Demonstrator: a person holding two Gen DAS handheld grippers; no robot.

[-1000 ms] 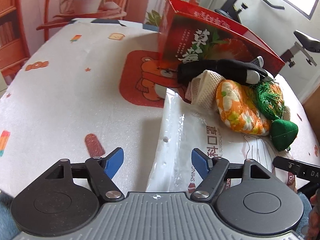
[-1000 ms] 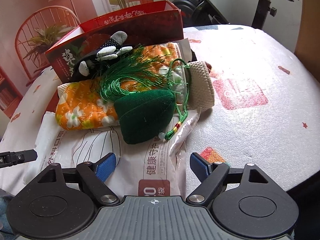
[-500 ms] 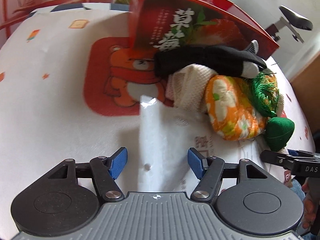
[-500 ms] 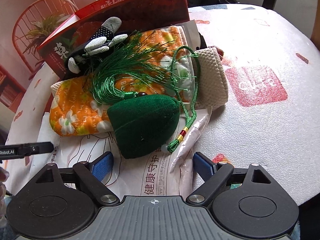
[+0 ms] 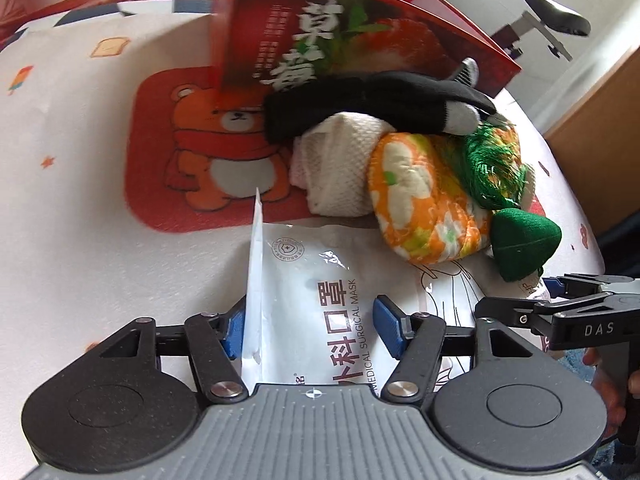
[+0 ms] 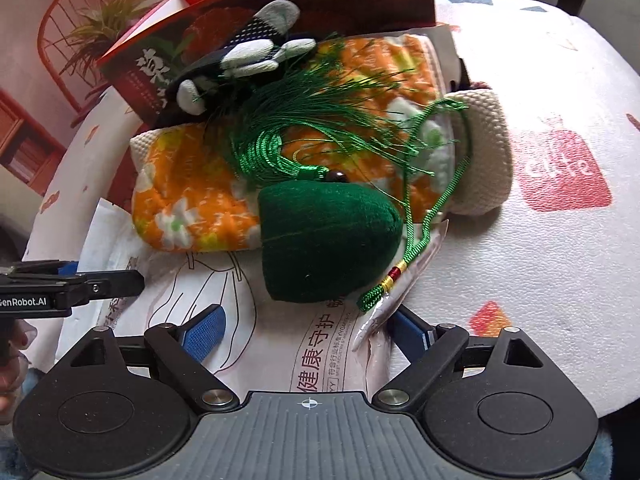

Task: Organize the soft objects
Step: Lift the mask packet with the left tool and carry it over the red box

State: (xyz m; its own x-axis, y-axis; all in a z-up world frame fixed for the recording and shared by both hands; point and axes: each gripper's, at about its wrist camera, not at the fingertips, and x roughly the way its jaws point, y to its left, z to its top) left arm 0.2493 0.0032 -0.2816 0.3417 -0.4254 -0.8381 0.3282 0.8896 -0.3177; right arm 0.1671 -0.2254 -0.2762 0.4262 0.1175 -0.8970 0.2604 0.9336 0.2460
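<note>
There's the table (image 5: 72, 208) under its white cover printed with a bear and ice lollies, and at the far side a red box (image 5: 320, 36) with strawberries on its face. Leaning against that box sits the heap of soft things. Flat on the near side lies the white mask packet (image 5: 320, 280), its left edge curled straight up, the heap's near end resting on it. On top, the orange flowered cloth (image 6: 192, 204), rolled, with a cream knitted cloth (image 6: 486, 152) tucked beside it. Behind them a black glove (image 5: 372, 96) with grey fingertips rests against the box. The green plush pouch (image 6: 324, 240) sits on the packet, tassel fanned over the orange roll, cord trailing to the right.

Left gripper (image 5: 310, 330) now: jaws have just been closing, at a middling gap, straddling the packet's upturned edge, which touches the left pad; the right pad stands clear. Right gripper (image 6: 304, 330) has just been widening, jaws broad, set either side of the packet's right edge, gripping nothing.
</note>
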